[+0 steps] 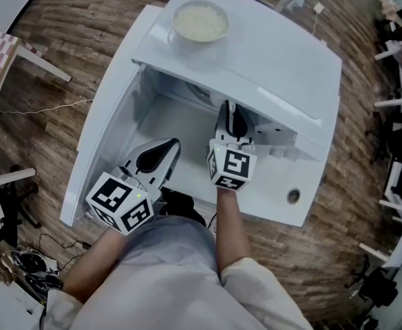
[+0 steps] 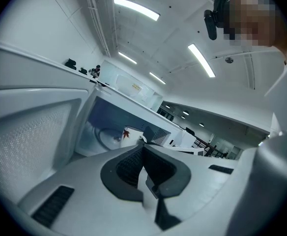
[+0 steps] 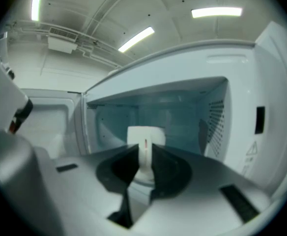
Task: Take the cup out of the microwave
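My right gripper [image 3: 145, 149] reaches into the open microwave [image 1: 270, 53]. Its jaws stand narrow, with a white upright strip of the cup [image 3: 146, 133] filling the gap between them. That strip looks like the handle, pinched between the pads. My left gripper [image 2: 143, 149] hangs just outside the opening, lower and nearer to me. Its jaws are pressed together on nothing.

The cup is white and straight-sided, and it stands upright on the oven floor, about mid-width. From the right gripper view it shows a thin red vertical mark facing me. From the left gripper view the same cup [image 2: 129, 135] shows a red leaf printed on its side. In the head view the oven's top hides the cup entirely, and only the right gripper [image 1: 232, 108] is seen going in under that edge.

The door [image 1: 98, 150] is swung wide to the left, and the left gripper [image 1: 168, 148] sits beside it. A perforated vent [image 3: 216, 127] marks the oven's right inner wall. On top of the oven, near its far left corner, sits a bowl [image 1: 200, 21] of something pale and grainy. Wooden floor [image 1: 84, 60] lies all around.
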Action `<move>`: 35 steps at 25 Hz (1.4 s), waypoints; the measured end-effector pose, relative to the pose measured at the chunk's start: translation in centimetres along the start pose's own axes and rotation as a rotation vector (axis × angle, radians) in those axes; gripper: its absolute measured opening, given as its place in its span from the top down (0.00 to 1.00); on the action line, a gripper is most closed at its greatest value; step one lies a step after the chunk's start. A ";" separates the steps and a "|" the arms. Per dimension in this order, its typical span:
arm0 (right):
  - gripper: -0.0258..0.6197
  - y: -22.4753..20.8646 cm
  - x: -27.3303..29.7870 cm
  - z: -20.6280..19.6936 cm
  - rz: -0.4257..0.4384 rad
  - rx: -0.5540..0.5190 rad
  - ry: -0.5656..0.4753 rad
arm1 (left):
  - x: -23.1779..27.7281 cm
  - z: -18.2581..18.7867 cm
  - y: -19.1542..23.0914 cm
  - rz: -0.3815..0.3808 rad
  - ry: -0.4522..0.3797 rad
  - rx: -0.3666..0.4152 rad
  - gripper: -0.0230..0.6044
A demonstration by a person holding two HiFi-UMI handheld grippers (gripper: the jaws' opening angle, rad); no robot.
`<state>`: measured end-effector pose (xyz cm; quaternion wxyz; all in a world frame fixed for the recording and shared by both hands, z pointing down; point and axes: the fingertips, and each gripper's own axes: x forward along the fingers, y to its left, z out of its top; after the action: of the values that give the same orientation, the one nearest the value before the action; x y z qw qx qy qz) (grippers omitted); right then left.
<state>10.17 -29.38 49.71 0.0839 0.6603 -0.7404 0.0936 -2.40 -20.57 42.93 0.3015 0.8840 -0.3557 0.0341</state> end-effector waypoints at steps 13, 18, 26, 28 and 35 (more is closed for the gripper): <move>0.85 0.6 -2.4 0.3 0.032 0.000 -0.008 | -0.1 0.0 -1.3 -0.012 -0.015 0.010 0.95; 0.85 0.9 -3.1 0.3 0.048 0.006 -0.007 | -0.2 0.3 -1.5 -0.012 -0.028 0.009 0.95; 0.85 1.3 -4.1 0.6 0.081 0.009 -0.010 | -0.2 0.1 -2.1 -0.009 -0.036 0.009 0.95; 0.85 1.6 -4.3 0.7 0.088 0.006 -0.010 | -0.2 0.1 -2.1 -0.009 -0.039 0.010 0.95; 0.85 2.1 -5.2 0.3 0.113 0.009 0.004 | -0.3 -0.2 -2.3 -0.009 -0.039 0.007 0.95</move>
<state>8.69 -24.24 48.09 0.0767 0.6178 -0.7758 0.1029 -1.12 -19.02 41.82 0.2913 0.8872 -0.3573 0.0166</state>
